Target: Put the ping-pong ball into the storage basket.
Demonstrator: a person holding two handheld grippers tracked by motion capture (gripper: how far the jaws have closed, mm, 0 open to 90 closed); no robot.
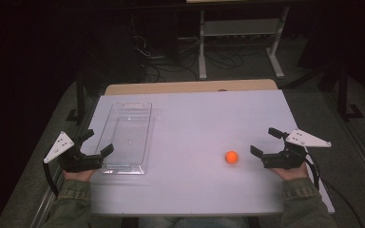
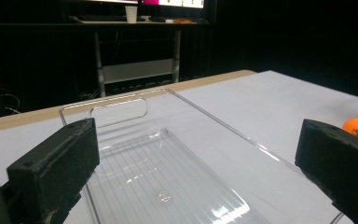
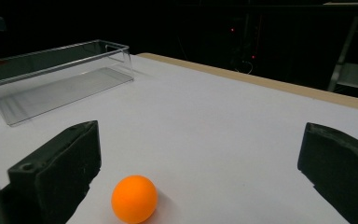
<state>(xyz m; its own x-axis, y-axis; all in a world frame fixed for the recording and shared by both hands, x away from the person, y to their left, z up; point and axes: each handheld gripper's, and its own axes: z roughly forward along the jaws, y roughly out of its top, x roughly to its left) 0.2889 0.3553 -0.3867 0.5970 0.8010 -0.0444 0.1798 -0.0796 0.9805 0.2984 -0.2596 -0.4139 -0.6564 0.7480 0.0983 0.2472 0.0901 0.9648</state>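
Your orange ball point(image 1: 231, 157) sits on the white bench point(image 1: 195, 123), just beside your right claw point(image 1: 266, 142) on the side toward the clear tray point(image 1: 126, 137), with a small gap between ball and jaw tips. In the right gripper view the ball point(image 3: 134, 198) lies low in front of the right claw point(image 3: 200, 168), nearer one jaw than the other, touching neither; both jaws stand wide apart with nothing held. Your right hand point(image 1: 292, 170) holds that claw low and roughly level, pointing across the bench toward the tray. Your left hand point(image 1: 78, 172) holds the left claw point(image 1: 97, 142) at the tray's near end, jaws spread wide and holding nothing. The left gripper view looks along the tray point(image 2: 168, 177) from just above its ribbed floor, with the left claw point(image 2: 196, 158) straddling the tray's near end and the ball point(image 2: 357, 128) far off beyond the tray's side wall. The high view alone shows both your sleeves and the claws well apart.
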